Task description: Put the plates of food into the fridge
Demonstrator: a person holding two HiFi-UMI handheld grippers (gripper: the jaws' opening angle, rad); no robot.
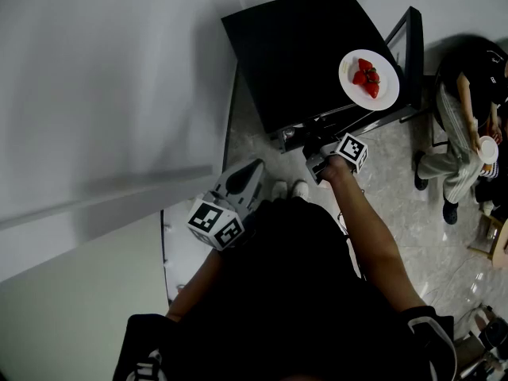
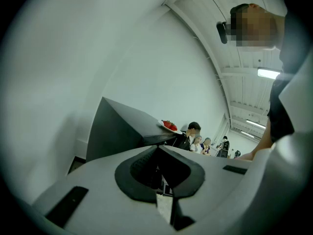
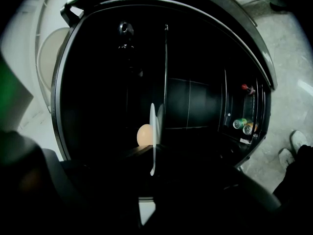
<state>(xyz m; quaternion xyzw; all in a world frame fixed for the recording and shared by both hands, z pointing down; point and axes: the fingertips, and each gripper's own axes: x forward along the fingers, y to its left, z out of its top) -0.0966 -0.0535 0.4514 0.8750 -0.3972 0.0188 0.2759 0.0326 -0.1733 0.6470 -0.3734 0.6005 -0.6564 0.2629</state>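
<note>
At the open fridge's (image 3: pixel 195 102) mouth, your right gripper (image 3: pixel 153 176) clamps a white plate (image 3: pixel 152 126) carrying round orange food (image 3: pixel 144 135); left gripper (image 2: pixel 157 179) closed, empty; strawberry plate (image 1: pixel 386 95) sits at the fridge top's right edge.

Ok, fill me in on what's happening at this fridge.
A person is loading a black fridge whose door is open. The right gripper is shut on the rim of a white plate, seen edge-on, with one round pale-orange item on it. It holds the plate at the open front of the fridge's dark interior. Cans sit in the door shelf. A second plate, with strawberries, is on top of the fridge. The left gripper hangs back, shut and empty.
</note>
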